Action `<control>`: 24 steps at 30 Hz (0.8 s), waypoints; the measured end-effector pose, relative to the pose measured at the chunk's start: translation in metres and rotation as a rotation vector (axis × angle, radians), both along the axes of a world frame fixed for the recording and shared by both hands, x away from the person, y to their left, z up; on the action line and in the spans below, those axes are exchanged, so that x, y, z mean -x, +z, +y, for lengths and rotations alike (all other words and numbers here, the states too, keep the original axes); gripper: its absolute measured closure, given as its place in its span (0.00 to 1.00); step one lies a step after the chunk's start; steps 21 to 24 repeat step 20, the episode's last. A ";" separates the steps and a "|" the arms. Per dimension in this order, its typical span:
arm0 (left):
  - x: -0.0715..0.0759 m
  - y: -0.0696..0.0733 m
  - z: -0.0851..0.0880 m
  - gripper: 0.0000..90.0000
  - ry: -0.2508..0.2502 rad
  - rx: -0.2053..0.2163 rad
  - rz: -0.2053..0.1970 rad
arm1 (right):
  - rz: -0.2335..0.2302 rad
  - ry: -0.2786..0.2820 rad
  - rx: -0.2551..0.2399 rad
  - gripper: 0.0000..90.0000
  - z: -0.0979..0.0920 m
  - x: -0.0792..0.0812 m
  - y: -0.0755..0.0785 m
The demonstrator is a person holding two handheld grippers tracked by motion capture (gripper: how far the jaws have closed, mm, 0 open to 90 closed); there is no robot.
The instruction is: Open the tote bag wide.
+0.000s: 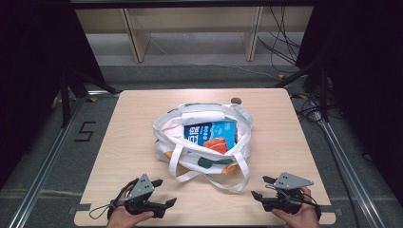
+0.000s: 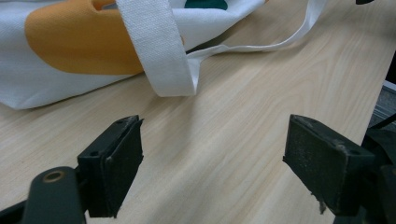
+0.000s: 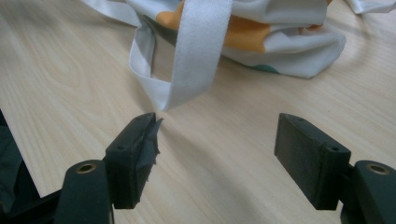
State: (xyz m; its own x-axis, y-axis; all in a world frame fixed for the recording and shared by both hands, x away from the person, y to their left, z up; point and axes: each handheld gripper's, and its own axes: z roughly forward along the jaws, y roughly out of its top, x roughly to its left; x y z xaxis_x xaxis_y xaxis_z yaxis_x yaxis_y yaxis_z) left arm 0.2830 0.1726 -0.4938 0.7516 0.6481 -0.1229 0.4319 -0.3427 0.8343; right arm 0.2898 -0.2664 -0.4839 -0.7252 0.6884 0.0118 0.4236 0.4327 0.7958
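Pale wood surface (image 1: 123,142) fills mid-frame of the high view. Left tool (image 1: 164,192) at lower left and right tool (image 1: 260,187) at lower right both rest with jaws apart, gripping nothing. Between and above them, at centre, lies a white tote bag (image 1: 164,128), a blue packet (image 1: 211,135) inside, straps (image 1: 235,183) trailing toward the tools.

Lab recording bay: black curtains (image 1: 33,71), metal floor rails (image 1: 45,161) (loose cables (image 1: 280,42) behind), taped marker (image 1: 84,131).
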 end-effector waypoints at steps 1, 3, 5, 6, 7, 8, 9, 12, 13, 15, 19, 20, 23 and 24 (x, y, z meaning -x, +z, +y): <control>-0.001 0.000 0.001 0.21 -0.001 -0.024 0.001 | 0.001 0.003 0.004 0.35 0.001 0.000 -0.001; -0.001 0.000 0.001 0.21 -0.002 -0.026 0.001 | 0.009 0.013 0.008 0.35 0.001 0.000 -0.001; -0.001 0.000 0.001 0.21 -0.004 -0.013 0.004 | 0.012 0.010 0.008 0.35 0.002 0.000 -0.001; -0.001 -0.001 -0.001 0.21 0.004 0.000 -0.001 | -0.004 0.010 0.014 0.34 0.001 0.000 -0.001; -0.001 -0.001 -0.001 0.21 0.002 0.000 -0.003 | -0.004 0.010 0.014 0.34 0.001 0.000 -0.001; -0.001 -0.002 -0.001 0.21 -0.003 0.000 -0.010 | -0.007 0.008 0.014 0.35 0.001 -0.001 -0.001; -0.001 -0.002 -0.001 0.21 -0.001 -0.001 -0.009 | -0.002 0.012 0.016 0.35 0.001 -0.001 -0.001; -0.001 -0.001 0.000 0.21 0.000 -0.011 0.003 | -0.003 0.006 0.013 0.34 0.001 -0.001 -0.001; -0.001 -0.001 0.000 0.21 0.001 -0.016 -0.001 | -0.002 0.008 0.013 0.34 0.001 -0.001 -0.001; -0.002 -0.001 0.001 0.21 -0.003 -0.028 -0.001 | -0.003 0.008 0.017 0.34 0.001 -0.001 -0.002; -0.004 -0.002 0.002 0.20 -0.015 -0.053 -0.023 | -0.002 0.006 0.017 0.34 0.001 -0.001 -0.002; -0.004 -0.002 0.002 0.20 -0.014 -0.051 -0.030 | 0.003 0.007 0.015 0.34 0.001 -0.001 -0.002; -0.004 -0.002 0.002 0.20 -0.014 -0.051 -0.030 | 0.003 0.007 0.015 0.34 0.001 -0.001 -0.002; -0.004 -0.002 0.002 0.20 -0.014 -0.051 -0.030 | 0.003 0.007 0.015 0.34 0.001 -0.001 -0.002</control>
